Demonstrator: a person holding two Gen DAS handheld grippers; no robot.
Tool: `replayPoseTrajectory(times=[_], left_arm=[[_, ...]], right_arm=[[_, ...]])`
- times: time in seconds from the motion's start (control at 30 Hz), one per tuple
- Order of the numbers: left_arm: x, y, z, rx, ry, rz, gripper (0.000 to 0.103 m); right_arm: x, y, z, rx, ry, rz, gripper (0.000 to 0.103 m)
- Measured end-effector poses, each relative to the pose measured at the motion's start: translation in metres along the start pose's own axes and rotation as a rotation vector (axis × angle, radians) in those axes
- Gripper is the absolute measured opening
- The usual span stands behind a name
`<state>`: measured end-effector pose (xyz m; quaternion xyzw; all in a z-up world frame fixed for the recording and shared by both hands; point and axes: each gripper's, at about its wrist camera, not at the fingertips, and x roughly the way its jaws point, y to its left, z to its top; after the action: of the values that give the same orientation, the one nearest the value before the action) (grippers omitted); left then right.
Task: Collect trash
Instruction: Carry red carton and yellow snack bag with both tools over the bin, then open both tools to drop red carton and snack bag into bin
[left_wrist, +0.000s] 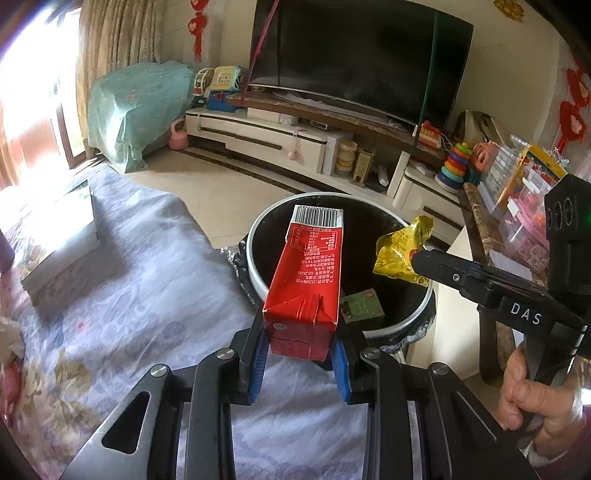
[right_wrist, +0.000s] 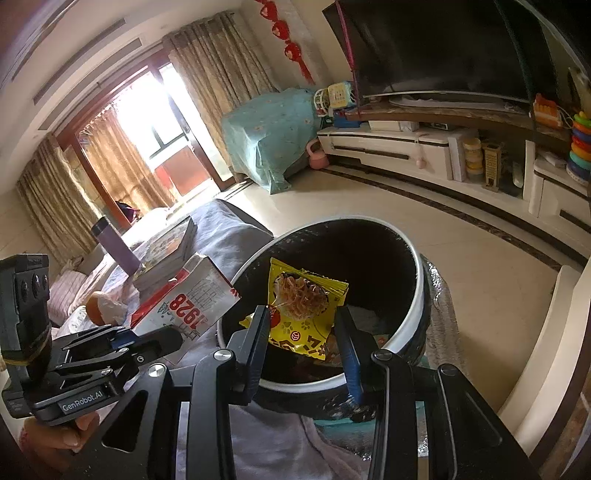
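My left gripper is shut on a red milk carton, whose far end with the barcode reaches over the near rim of a round black trash bin. The same carton shows at the left in the right wrist view, in the left gripper. My right gripper is shut on a yellow snack packet held above the bin's opening. That packet hangs over the bin's right rim in the left wrist view, at the right gripper's tip. A green box lies inside the bin.
A cloth-covered table with a stack of books lies to the left of the bin. A purple bottle stands by the books. A TV cabinet and a shelf of toys line the far side, across tiled floor.
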<state>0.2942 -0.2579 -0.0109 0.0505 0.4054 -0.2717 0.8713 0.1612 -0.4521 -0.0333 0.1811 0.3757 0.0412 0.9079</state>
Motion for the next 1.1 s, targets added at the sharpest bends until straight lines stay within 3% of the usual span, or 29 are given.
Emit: replayPoseTrajectory(times=[1.03, 1.07, 1.1], left_arm=[[0.04, -0.012, 0.025, 0.006, 0.046, -0.02, 0.029], [0.041, -0.012, 0.025, 0.005, 0.047, -0.018, 0.031], [0.041, -0.012, 0.025, 0.003, 0.05, -0.016, 0.04]], right_arm=[[0.018, -0.018, 0.015, 0.009, 0.04, -0.046, 0.038], [0.018, -0.018, 0.016, 0.008, 0.041, -0.049, 0.04], [0.019, -0.019, 0.016, 0.009, 0.043, -0.052, 0.041]])
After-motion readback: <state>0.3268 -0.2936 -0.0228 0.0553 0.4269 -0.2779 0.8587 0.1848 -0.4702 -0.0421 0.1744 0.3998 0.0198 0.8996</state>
